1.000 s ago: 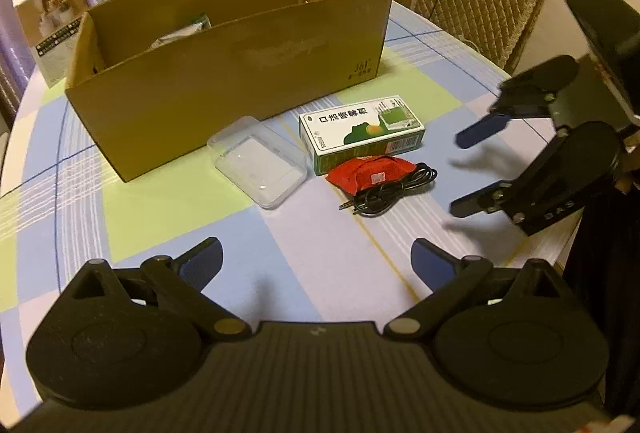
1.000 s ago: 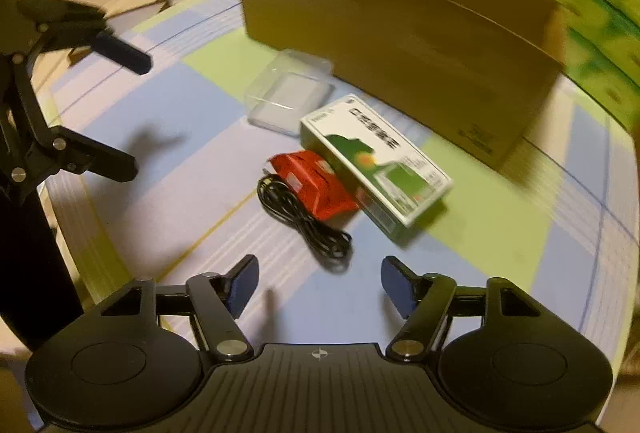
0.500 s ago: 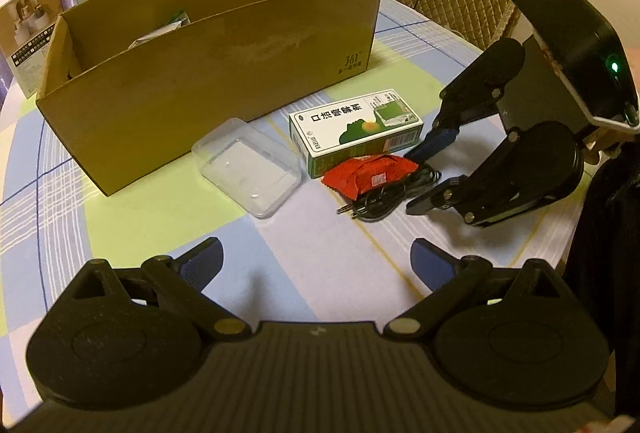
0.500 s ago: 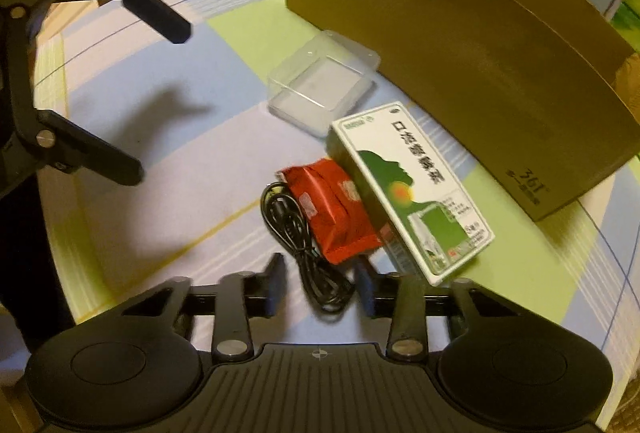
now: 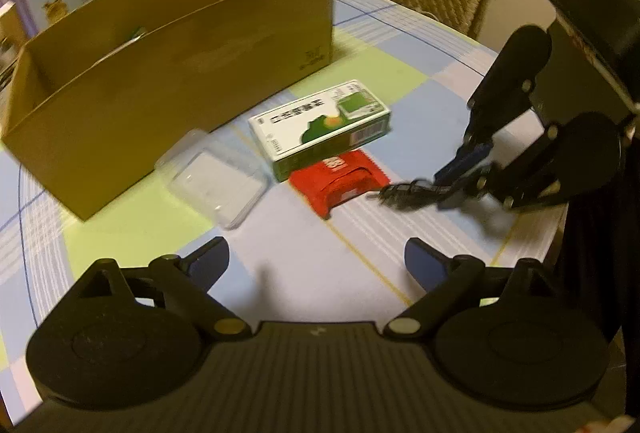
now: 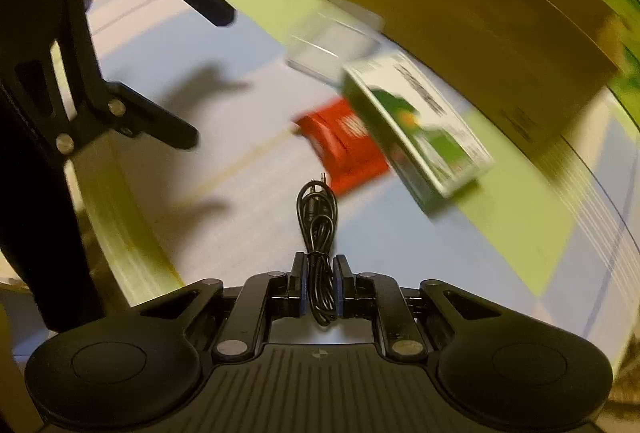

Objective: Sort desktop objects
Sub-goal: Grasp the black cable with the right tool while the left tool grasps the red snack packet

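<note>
Right gripper (image 6: 319,287) pinches the coiled cable (image 6: 318,217), its length pointing forward. Cardboard box (image 6: 460,5) lies far right; left gripper (image 5: 316,259) hangs spread.

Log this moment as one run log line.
right gripper: shut on cable, lifted | left gripper: open, idle | green box, red packet, clear case: on table, outside carton

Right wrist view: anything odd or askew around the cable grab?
Nothing stands out. The right gripper is shut on the coiled black cable; the red packet and green-white box lie undisturbed.
</note>
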A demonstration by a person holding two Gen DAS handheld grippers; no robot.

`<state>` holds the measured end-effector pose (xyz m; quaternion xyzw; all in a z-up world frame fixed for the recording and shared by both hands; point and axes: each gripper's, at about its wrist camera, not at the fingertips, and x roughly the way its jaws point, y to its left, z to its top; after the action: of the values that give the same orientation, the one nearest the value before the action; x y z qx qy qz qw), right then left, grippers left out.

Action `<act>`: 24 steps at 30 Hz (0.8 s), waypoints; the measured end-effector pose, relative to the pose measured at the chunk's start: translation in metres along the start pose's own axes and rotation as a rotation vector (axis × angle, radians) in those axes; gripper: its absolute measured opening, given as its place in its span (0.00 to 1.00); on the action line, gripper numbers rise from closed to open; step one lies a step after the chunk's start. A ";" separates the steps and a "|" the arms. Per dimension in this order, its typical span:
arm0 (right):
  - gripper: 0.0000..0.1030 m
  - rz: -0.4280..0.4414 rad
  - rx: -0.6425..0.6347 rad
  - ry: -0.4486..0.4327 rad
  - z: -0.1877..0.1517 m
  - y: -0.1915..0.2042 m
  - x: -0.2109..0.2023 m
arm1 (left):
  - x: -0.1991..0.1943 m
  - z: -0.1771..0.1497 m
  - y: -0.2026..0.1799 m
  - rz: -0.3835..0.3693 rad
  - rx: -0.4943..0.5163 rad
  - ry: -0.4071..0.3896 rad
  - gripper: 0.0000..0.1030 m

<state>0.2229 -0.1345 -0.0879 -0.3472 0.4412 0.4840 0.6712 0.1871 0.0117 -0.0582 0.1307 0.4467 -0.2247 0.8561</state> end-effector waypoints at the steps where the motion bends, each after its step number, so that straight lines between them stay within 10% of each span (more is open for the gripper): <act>1: 0.09 -0.021 0.021 0.003 -0.004 -0.005 -0.002 | 0.003 0.003 -0.002 0.006 0.010 0.005 0.90; 24: 0.09 -0.123 0.269 -0.049 -0.034 -0.055 -0.010 | 0.089 0.031 -0.024 0.156 -0.409 -0.045 0.83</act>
<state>0.2657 -0.1846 -0.0887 -0.2685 0.4634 0.3867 0.7507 0.2418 -0.0459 -0.1142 -0.0166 0.4524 -0.0653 0.8893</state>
